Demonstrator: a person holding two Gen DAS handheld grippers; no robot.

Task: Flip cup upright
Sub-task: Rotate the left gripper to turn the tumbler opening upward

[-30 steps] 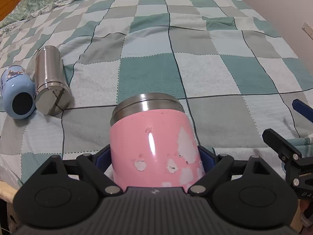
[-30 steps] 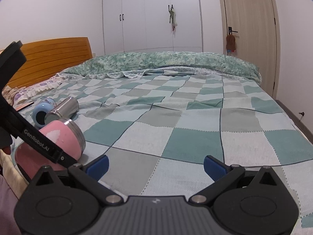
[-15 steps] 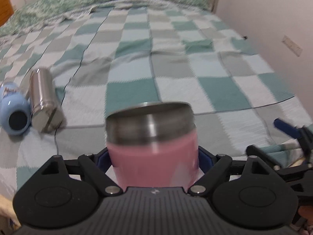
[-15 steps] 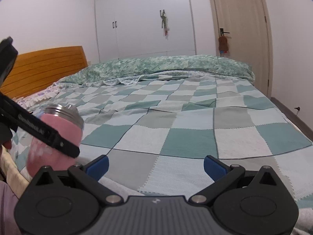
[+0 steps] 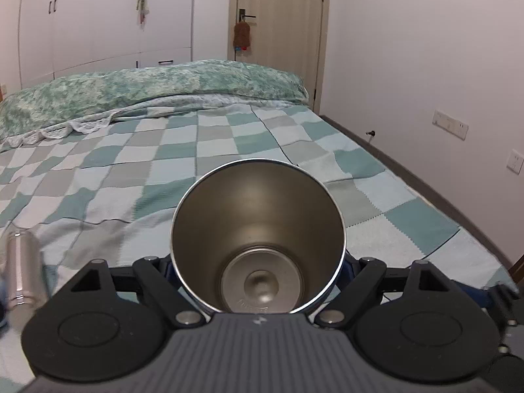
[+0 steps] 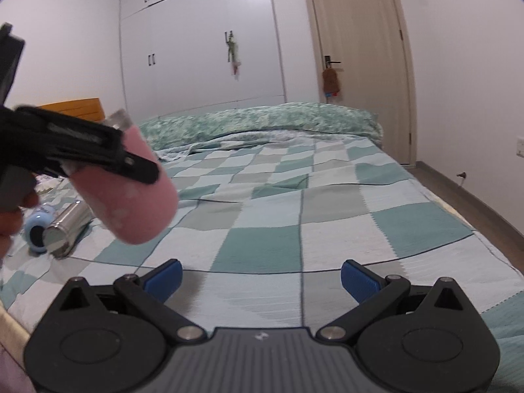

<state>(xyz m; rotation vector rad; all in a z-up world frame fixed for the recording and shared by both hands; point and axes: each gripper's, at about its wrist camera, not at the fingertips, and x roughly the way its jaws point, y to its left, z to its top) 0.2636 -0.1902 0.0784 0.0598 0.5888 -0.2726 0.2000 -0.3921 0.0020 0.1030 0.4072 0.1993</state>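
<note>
My left gripper [image 5: 258,263] is shut on the pink steel cup [image 5: 258,245] and holds it in the air above the bed. In the left wrist view I look straight into its open steel mouth. In the right wrist view the pink cup [image 6: 127,196] hangs tilted at the left, rim pointing up and away, base low toward the camera, with the left gripper's finger across it. My right gripper [image 6: 260,276] is open and empty, low over the checked blanket [image 6: 294,222].
A steel bottle [image 6: 65,229] and a light blue cup [image 6: 36,231] lie on their sides at the bed's left edge. The steel bottle shows blurred in the left wrist view [image 5: 21,268]. A rolled green duvet [image 5: 147,88] lies at the far end. A wall runs along the right.
My left gripper lifted the pink cup off the blanket and turned it, so its open mouth now faces away from the wrist camera. The right gripper stayed open and rose slightly.
</note>
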